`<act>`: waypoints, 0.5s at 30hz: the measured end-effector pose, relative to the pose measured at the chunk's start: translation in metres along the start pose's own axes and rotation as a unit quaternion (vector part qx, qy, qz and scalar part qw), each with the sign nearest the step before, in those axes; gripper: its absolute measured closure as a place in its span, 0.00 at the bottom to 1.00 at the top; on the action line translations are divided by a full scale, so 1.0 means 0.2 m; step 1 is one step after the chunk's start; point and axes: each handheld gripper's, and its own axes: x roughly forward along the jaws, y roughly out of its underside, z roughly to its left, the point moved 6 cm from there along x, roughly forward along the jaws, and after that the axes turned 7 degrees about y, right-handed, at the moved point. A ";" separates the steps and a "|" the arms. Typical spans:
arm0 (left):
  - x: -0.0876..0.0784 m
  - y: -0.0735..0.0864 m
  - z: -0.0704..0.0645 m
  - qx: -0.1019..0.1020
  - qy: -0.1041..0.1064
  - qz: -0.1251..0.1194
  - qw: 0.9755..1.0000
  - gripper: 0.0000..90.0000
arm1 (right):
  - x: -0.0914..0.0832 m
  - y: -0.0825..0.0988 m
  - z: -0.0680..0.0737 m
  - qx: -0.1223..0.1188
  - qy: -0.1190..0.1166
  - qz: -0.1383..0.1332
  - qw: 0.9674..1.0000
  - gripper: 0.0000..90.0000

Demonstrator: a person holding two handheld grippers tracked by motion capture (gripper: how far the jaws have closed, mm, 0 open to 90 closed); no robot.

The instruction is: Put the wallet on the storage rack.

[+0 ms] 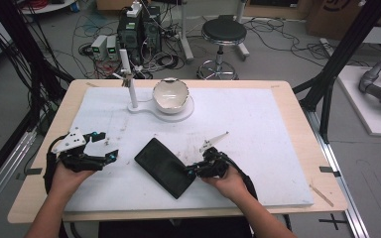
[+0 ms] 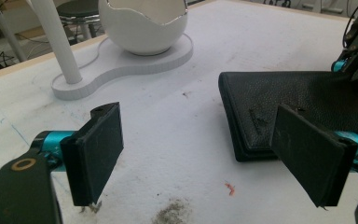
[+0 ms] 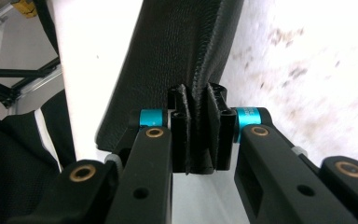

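The left gripper [image 1: 110, 150] sits to the left of the wallet [image 1: 164, 167], well apart from it. Its two flat black pads [image 2: 95, 151] stand wide apart with nothing between them. The pads look like small dull rubber squares. Shiny blue metal bits sit behind them.

The wallet lies flat on the white mat [image 1: 258, 129], near the front edge. It is black and has a long box shape with soft round corners. Its skin is bumpy like leather, and a thin seam runs along its edge.

Behind the wallet, far back on the mat, stands a white bowl [image 1: 170, 93]. It looks like a cracked eggshell, smooth and glossy, with a jagged rim. It sits on a flat white base [image 1: 144, 107] with a thin round post [image 1: 128, 79] at its left.

The right gripper [image 1: 192, 170] is at the right end of the wallet. Its pads are pinched tight on the wallet's edge, and the leather is squeezed between them.

The mat is rough and has grey smudges around the wallet.
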 end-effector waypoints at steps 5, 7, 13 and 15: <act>-0.01 -0.01 -0.01 -0.006 0.012 -0.010 1.000 0.19 | -0.11 -0.05 0.01 -0.055 0.043 -0.019 0.997 0.92; 0.00 -0.02 -0.02 -0.007 0.024 -0.012 1.000 0.19 | -0.15 -0.07 0.01 -0.081 0.066 -0.022 0.994 0.92; 0.01 -0.07 -0.07 -0.006 0.065 -0.020 0.998 0.19 | -0.24 -0.11 0.03 -0.148 0.096 -0.039 0.984 0.93; 0.03 -0.08 -0.09 -0.008 0.076 -0.024 0.997 0.19 | -0.25 -0.11 0.04 -0.163 0.095 -0.044 0.981 0.93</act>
